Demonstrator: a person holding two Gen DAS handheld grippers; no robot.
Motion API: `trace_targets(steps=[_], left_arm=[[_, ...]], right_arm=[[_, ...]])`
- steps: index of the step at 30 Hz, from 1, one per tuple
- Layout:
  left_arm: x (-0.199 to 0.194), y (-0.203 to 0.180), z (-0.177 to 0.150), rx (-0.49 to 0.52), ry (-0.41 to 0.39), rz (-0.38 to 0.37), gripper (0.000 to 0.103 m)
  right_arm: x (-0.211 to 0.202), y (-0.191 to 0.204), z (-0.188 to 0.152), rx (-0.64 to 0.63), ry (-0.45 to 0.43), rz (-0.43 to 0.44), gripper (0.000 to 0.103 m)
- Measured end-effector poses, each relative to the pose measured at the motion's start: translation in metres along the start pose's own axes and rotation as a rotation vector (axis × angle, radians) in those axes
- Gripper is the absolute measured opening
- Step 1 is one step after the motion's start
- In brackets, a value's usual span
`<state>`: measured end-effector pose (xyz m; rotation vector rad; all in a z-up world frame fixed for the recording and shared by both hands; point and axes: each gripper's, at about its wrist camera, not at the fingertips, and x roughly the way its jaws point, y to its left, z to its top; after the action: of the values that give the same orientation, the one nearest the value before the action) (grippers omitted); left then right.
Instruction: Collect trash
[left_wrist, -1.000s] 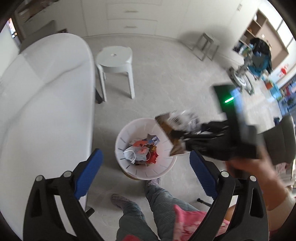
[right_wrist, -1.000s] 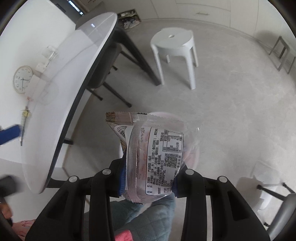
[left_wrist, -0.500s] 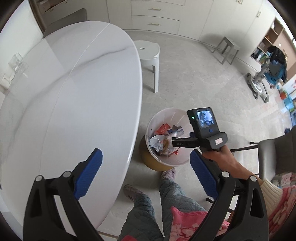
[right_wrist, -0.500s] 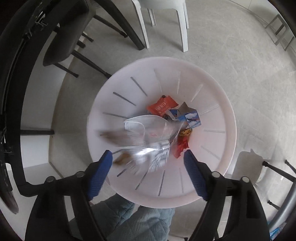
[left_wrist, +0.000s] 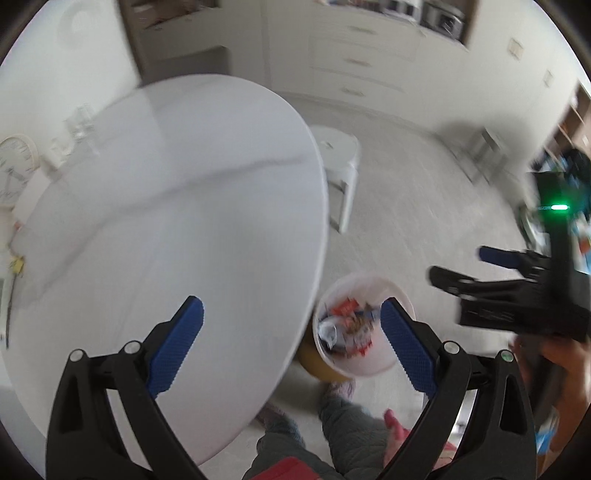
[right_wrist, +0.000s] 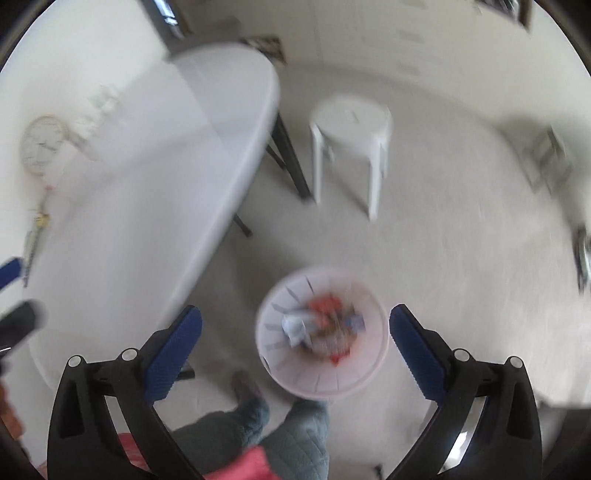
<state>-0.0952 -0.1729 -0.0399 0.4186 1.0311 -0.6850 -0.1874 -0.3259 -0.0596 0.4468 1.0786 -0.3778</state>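
Your right gripper (right_wrist: 295, 332) has just been opening, jaws now wide, nothing between them. Left gripper (left_wrist: 291, 325) also gapes empty. Crumpled wrappers (right_wrist: 321, 328) lie inside the round white plastic bin (right_wrist: 332, 384), on the floor beside the white oval table (left_wrist: 184, 221).

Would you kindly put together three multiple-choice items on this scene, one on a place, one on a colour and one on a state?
1. Where does the waste bin stand?
A. On the floor beside the table
B. On the table
C. On the stool

2. What colour are the pads on the right gripper?
A. Red
B. Blue
C. Green

3. How is the right gripper?
A. Shut on a wrapper
B. Shut, empty
C. Open, empty

Answers:
1 A, the bin sits on the floor by the table's edge.
2 B, both pads are blue.
3 C, its jaws stand wide with nothing between them, having just been opening.
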Motion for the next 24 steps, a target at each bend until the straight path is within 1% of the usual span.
trace_targets(steps=[2, 4, 5, 7, 8, 9, 11, 16, 19, 22, 24], left_arm=[[-0.011, 0.009, 0.007, -0.055, -0.037, 0.05, 0.095], [-0.021, 0.02, 0.012, -0.11, -0.073, 0.119, 0.095], [-0.025, 0.025, 0.014, -0.136, -0.084, 0.142, 0.095], [-0.035, 0.039, 0.015, -0.208, -0.104, 0.198, 0.095], [-0.038, 0.046, 0.014, -0.238, -0.111, 0.223, 0.095], [-0.044, 0.056, 0.012, -0.292, -0.116, 0.26, 0.095], [-0.051, 0.072, 0.008, -0.364, -0.117, 0.307, 0.095], [-0.07, 0.107, -0.01, -0.51, -0.115, 0.417, 0.095], [-0.079, 0.121, -0.018, -0.548, -0.12, 0.456, 0.095], [-0.086, 0.135, -0.018, -0.555, -0.132, 0.483, 0.095], [-0.093, 0.144, -0.018, -0.553, -0.144, 0.488, 0.095]], right_arm=[[-0.02, 0.017, 0.021, -0.063, -0.046, 0.023, 0.101], [-0.029, 0.031, 0.039, -0.108, -0.074, 0.051, 0.101], [-0.032, 0.041, 0.05, -0.145, -0.094, 0.072, 0.101], [-0.031, 0.058, 0.063, -0.205, -0.115, 0.081, 0.101], [-0.029, 0.07, 0.072, -0.25, -0.12, 0.083, 0.101], [-0.027, 0.077, 0.076, -0.276, -0.123, 0.093, 0.101], [-0.021, 0.099, 0.088, -0.345, -0.116, 0.125, 0.101], [-0.025, 0.146, 0.101, -0.454, -0.13, 0.179, 0.101], [-0.031, 0.17, 0.105, -0.504, -0.153, 0.202, 0.101], [-0.039, 0.187, 0.108, -0.527, -0.18, 0.205, 0.101], [-0.046, 0.195, 0.11, -0.527, -0.2, 0.201, 0.101]])
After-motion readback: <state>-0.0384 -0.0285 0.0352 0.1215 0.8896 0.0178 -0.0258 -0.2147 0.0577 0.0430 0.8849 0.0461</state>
